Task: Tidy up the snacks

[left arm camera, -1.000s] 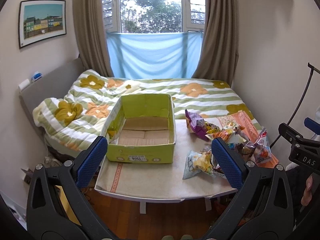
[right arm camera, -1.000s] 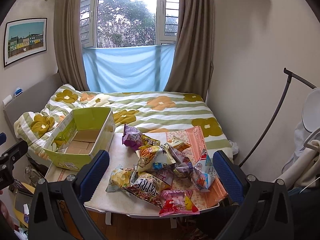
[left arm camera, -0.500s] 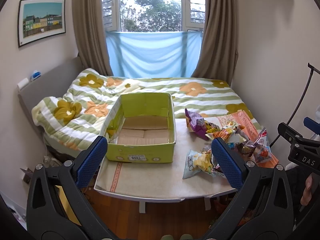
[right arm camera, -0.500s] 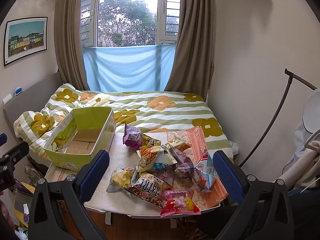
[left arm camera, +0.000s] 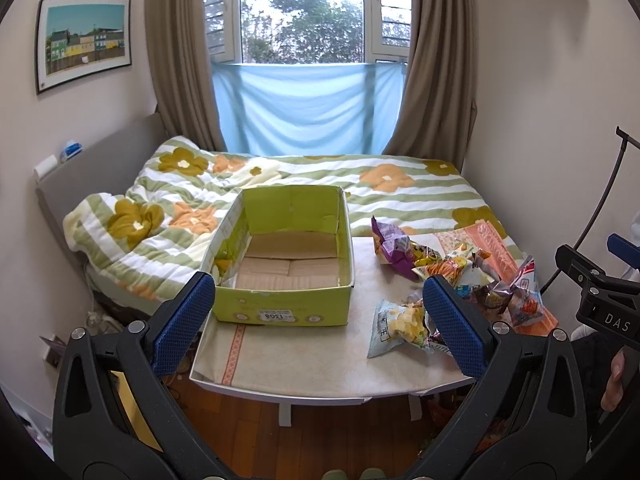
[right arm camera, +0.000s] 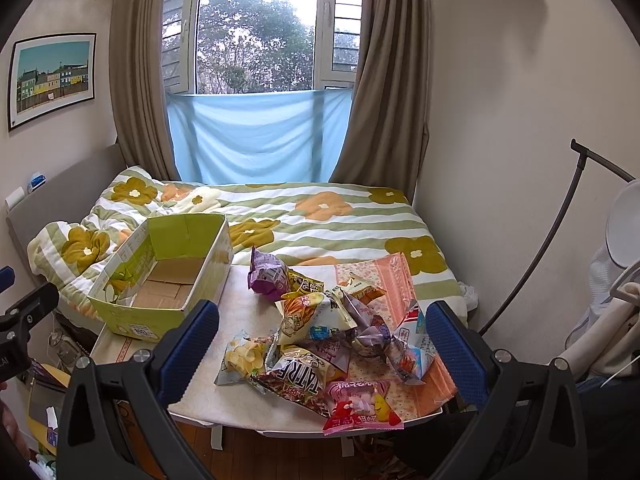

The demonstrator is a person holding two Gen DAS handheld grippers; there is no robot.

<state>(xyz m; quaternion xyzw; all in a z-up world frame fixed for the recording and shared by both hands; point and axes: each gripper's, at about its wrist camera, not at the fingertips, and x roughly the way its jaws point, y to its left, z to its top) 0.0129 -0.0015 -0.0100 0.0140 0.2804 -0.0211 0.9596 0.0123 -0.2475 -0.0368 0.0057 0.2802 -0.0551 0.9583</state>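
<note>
An empty green cardboard box (left arm camera: 280, 308) stands on the left of a small white table (left arm camera: 312, 364); it also shows in the right wrist view (right arm camera: 136, 322). A pile of snack bags (right arm camera: 332, 332) lies on the table's right half, with a purple bag (right arm camera: 266, 274) at the back and a pink candy bag (right arm camera: 360, 404) at the front edge. In the left wrist view the pile (left arm camera: 452, 280) sits right of the box. My left gripper (left arm camera: 316, 308) is open and empty, held back from the table. My right gripper (right arm camera: 320, 336) is open and empty, short of the pile.
A bed with a flowered striped quilt (left arm camera: 320, 192) lies behind the table under a curtained window. Walls stand close on both sides. A curved black lamp stand (right arm camera: 560, 220) rises at the right. Wooden floor (left arm camera: 280, 440) shows below the table's front edge.
Both grippers have drifted slightly closer to the table. Both stay open and empty; the snacks and box have not moved.
</note>
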